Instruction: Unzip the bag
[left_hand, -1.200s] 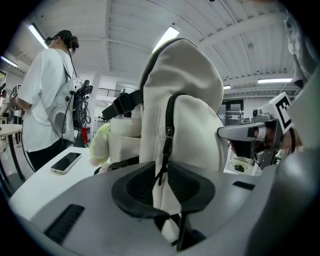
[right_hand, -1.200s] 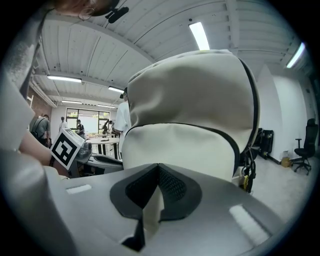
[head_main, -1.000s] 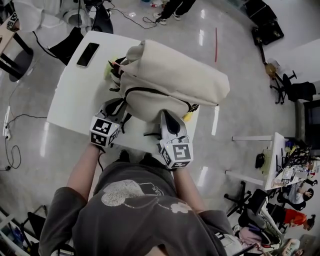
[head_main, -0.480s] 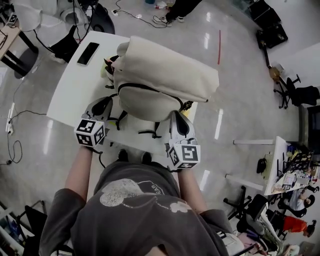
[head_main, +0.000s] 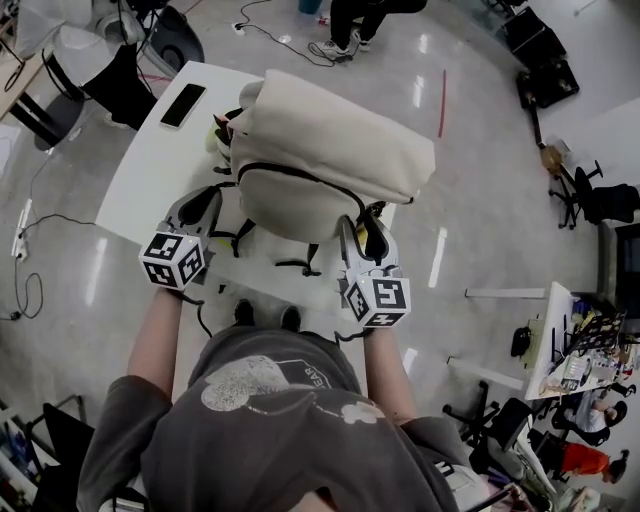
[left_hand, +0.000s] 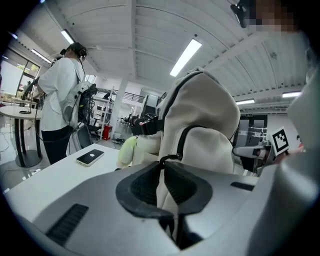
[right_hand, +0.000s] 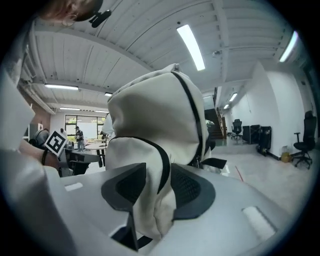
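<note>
A cream backpack stands on the white table, with a dark zipper line curving across its near face. My left gripper is at the bag's near left corner. In the left gripper view, the left gripper is shut on a fold of the bag's cream fabric. My right gripper is at the near right corner. Its jaws are opening, and in the right gripper view a bulge of bag fabric still lies between the spread jaws of the right gripper.
A black phone lies at the table's far left corner. A yellow-green soft thing sits against the bag's left side. Black straps hang over the near table edge. A person in white stands beyond the table.
My right gripper has shifted from the bag's near middle to its right corner and its jaws have spread apart. My left gripper has drawn a little to the left.
</note>
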